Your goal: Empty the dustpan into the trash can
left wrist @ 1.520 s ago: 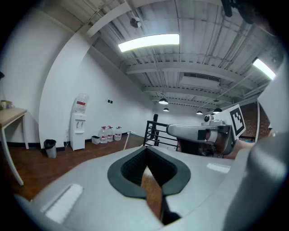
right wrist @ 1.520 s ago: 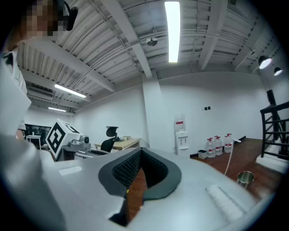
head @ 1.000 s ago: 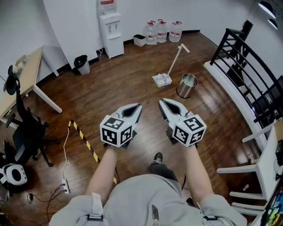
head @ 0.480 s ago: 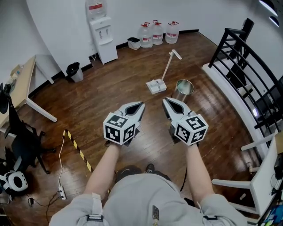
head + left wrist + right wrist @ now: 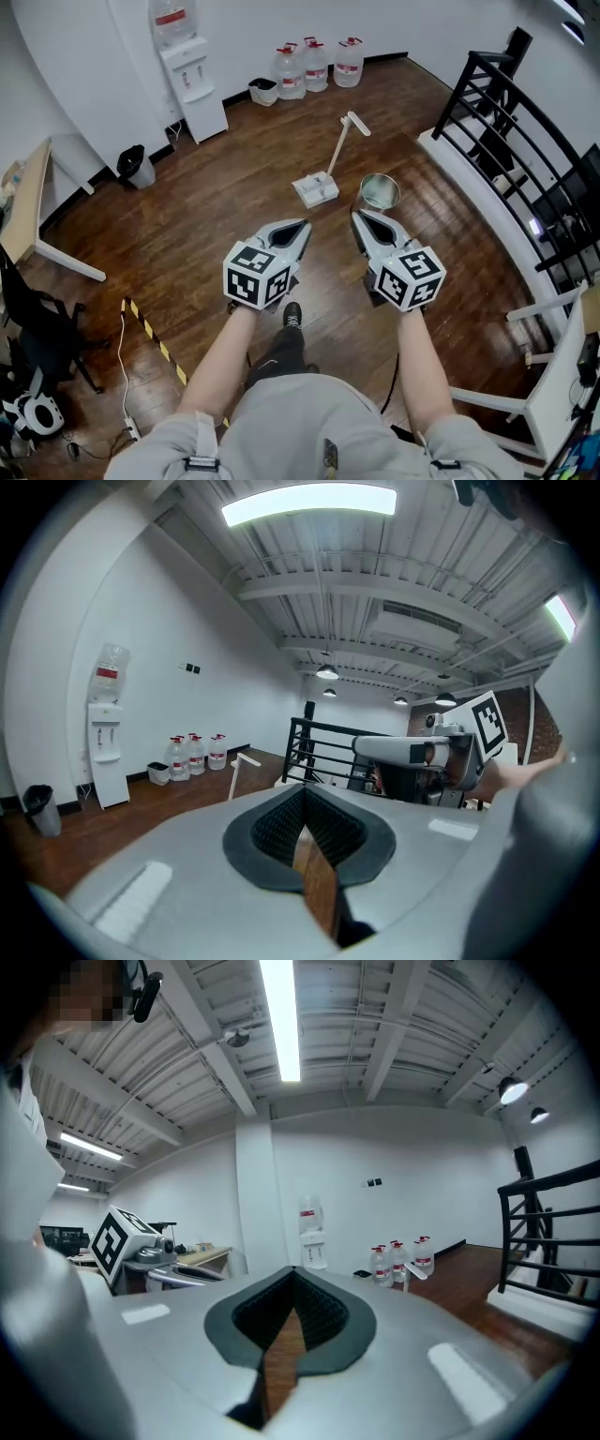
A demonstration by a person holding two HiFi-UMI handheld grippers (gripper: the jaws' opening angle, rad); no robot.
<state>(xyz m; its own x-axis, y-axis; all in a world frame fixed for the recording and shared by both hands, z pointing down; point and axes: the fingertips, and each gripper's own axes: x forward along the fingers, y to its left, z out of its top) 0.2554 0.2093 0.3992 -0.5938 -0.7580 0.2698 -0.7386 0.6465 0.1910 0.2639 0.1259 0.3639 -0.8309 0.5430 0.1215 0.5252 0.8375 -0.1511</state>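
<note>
Left gripper and right gripper are both pressed together, with nothing between their jaws. In each gripper view the 2 ribbed dark pads meet at a point inside smooth pale grey shells, and only a sliver of brown floor shows beneath them. Each gripper carries a white marker cube printed with black squares and is held out on a bare forearm on the near side of the trash can. The 2 tapered noses point toward the can, side by side and apart, the right one closer to it.

The trash can is a shiny metal cylinder, upright and open at the top, standing on a glossy floor of dark wooden planks. The dustpan lies just left of the can, with a strip of floor between them. It is a flat, squarish white pan with a long, thin pale handle that slants away and ends in a short crosswise grip.

Far beyond the can, against the white wall, stand 3 clear rounded water jugs with red caps. Left of them is a tall, white, box-shaped water dispenser. A small black bin sits well to the can's left. Right of the can runs a black railing of straight bars above a curved white ledge.
</note>
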